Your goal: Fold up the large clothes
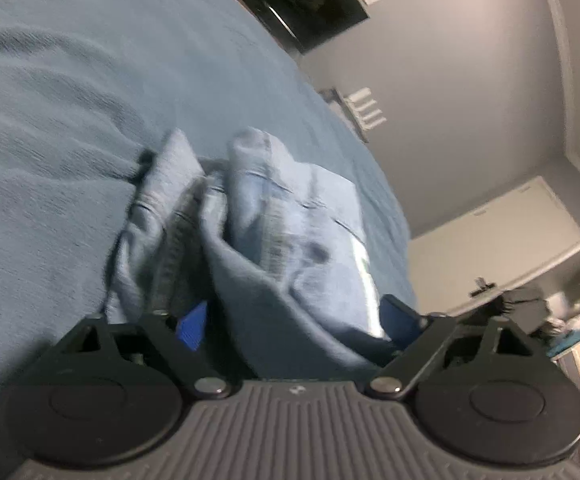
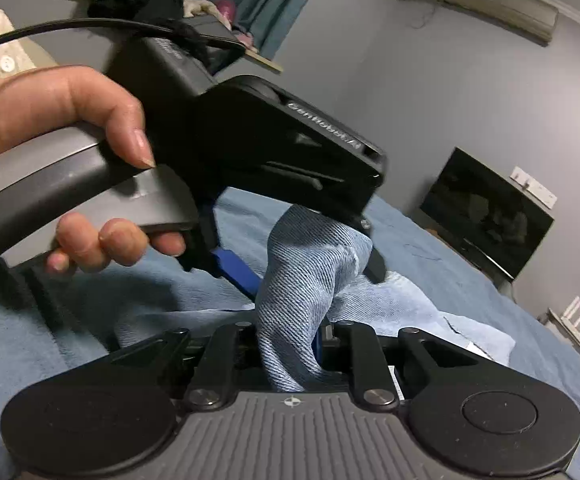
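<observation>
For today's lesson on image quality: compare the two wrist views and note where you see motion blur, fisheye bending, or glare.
Left wrist view: the denim garment is smeared by motion blur, with a bright glare strip at its right edge; the wall corner curves from fisheye bending. Right wrist view: the denim weave is crisp near the right gripper, the hand on the left gripper looks enlarged, and the television tilts and bows.

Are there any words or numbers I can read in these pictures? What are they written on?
"Genrobot.AI", white letters on the black body of the left gripper, seen from the right wrist view; the letters are slanted and a bit blurred, so this reading is not certain.
Small white print higher up on the same gripper's grey housing: too blurred to read.
White tag on the light blue denim garment: no text can be made out.
</observation>
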A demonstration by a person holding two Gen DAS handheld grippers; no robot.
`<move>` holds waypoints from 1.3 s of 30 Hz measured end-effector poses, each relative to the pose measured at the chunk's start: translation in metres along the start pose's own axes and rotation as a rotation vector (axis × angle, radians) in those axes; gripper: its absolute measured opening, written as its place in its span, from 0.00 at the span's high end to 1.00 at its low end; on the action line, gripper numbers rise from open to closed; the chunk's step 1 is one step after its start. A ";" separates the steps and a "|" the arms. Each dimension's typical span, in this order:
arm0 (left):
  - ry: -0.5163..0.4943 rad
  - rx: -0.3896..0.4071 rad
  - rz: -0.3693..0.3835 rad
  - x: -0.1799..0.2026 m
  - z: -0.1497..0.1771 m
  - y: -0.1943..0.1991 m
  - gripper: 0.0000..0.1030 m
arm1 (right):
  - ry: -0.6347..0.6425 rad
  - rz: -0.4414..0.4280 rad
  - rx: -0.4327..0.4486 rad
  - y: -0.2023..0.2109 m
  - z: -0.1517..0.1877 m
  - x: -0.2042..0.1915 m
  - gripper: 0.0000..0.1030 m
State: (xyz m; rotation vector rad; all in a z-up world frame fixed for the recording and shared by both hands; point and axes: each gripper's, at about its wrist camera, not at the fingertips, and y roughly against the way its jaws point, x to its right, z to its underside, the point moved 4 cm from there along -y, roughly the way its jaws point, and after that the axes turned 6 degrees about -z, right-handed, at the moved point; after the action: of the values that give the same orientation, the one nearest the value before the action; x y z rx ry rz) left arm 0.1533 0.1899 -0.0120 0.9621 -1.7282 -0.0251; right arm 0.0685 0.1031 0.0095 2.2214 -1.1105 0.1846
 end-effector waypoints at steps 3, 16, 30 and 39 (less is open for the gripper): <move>-0.061 0.043 -0.038 0.014 0.003 0.007 0.46 | -0.019 -0.027 0.029 0.000 -0.008 0.004 0.82; -0.107 0.165 -0.259 0.005 0.011 0.035 0.50 | 0.037 -0.185 -0.030 -0.024 -0.019 -0.018 0.80; -0.295 0.028 -0.208 0.025 0.033 0.019 0.46 | -0.270 -0.368 0.040 0.045 -0.001 0.055 0.37; -0.415 0.015 -0.281 0.044 0.045 0.013 0.46 | -0.523 -0.057 0.072 0.002 0.012 0.194 0.46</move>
State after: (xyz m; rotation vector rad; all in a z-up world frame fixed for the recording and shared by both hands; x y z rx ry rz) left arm 0.1064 0.1525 0.0114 1.2708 -1.9512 -0.4210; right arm 0.1878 -0.0349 0.0770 2.4334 -1.3172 -0.4112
